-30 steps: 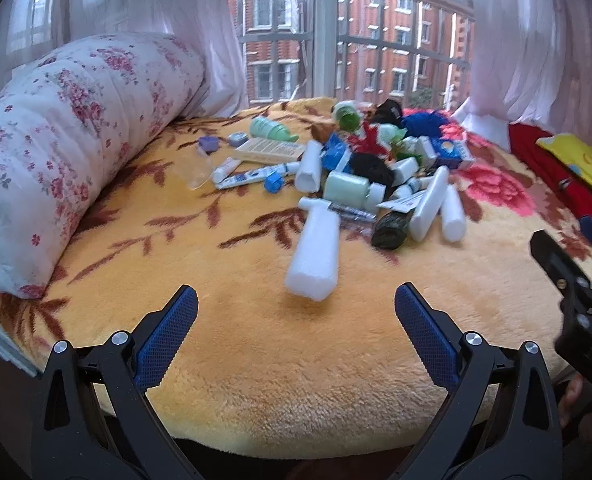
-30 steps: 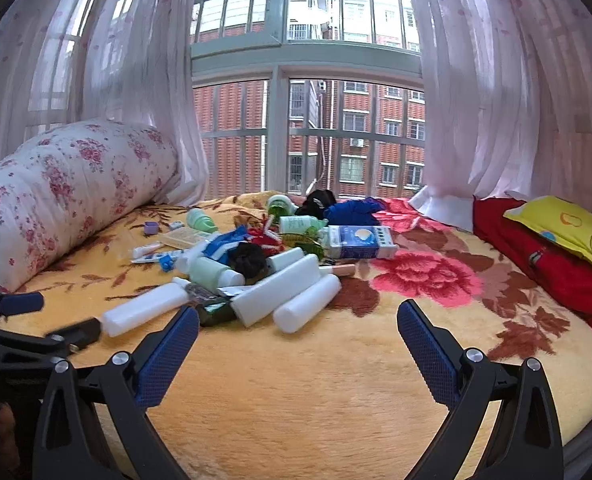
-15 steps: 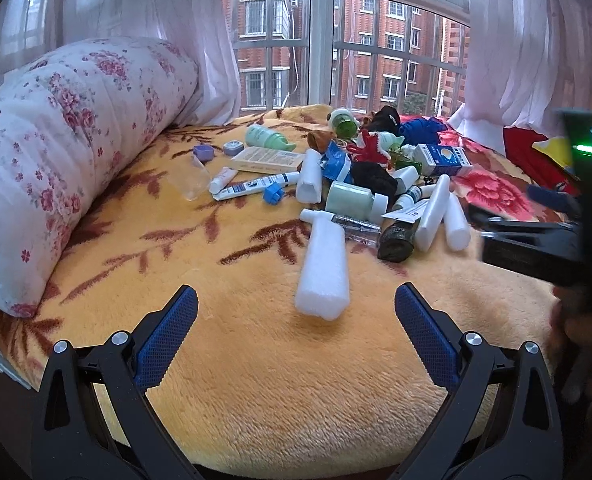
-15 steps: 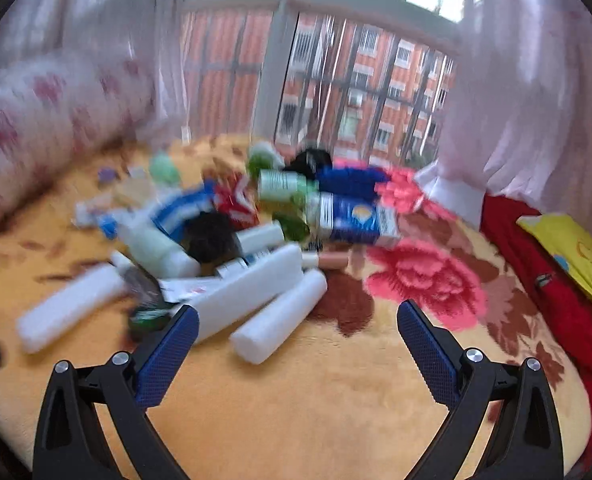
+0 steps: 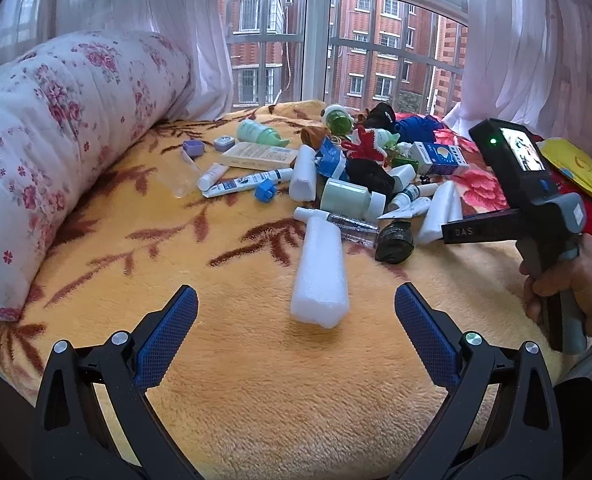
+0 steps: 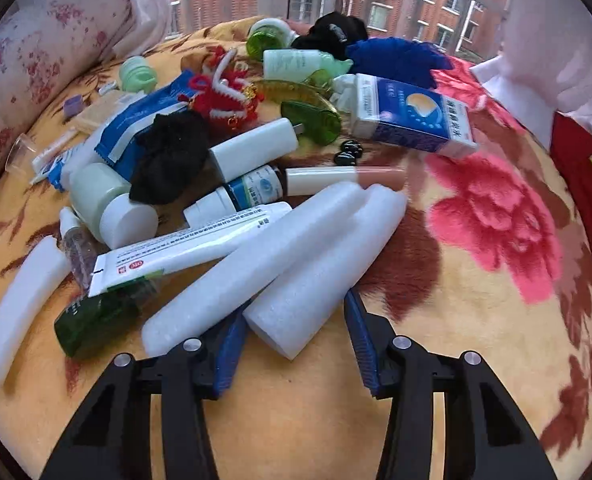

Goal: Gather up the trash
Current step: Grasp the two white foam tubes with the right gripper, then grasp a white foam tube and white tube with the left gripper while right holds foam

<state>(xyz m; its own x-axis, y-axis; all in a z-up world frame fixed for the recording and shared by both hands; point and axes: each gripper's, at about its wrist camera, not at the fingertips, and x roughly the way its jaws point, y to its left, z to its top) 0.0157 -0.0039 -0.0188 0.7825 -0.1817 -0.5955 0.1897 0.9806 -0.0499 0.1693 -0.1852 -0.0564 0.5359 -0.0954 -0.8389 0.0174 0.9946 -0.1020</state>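
The right claw (image 6: 294, 326) has just been closing its jaws, and a white foam stick (image 6: 327, 268) now lies between the blue pads (image 6: 228, 354). The left pad meets the stick's near left edge. The right pad sits at its right edge, though whether it presses there is hard to tell; the grip looks made on the stick's near end.

The stick is a short, thick bar of grainy white foam with a flat-cut near face and a rounded top. Its long axis runs from the claw away and to the right, the far end pointing toward the pink flower on the blanket (image 6: 475, 360). A second, longer foam stick (image 6: 252, 268) lies touching its left side, nearly parallel, its near end just outside the left pad. A white tube (image 6: 184, 248) rests across that longer stick, and a dark green bottle (image 6: 96, 320) lies further left of the claw. Beyond the claw's tips is the rest of the pile.

The left claw (image 5: 296, 334) hangs with its jaws wide apart and nothing in them. A third foam stick (image 5: 321, 276) lies ahead between its pads, apart from both, its long axis running straight away from the claw toward the pile. To its right, a hand (image 5: 571, 280) grips the other claw's handle.
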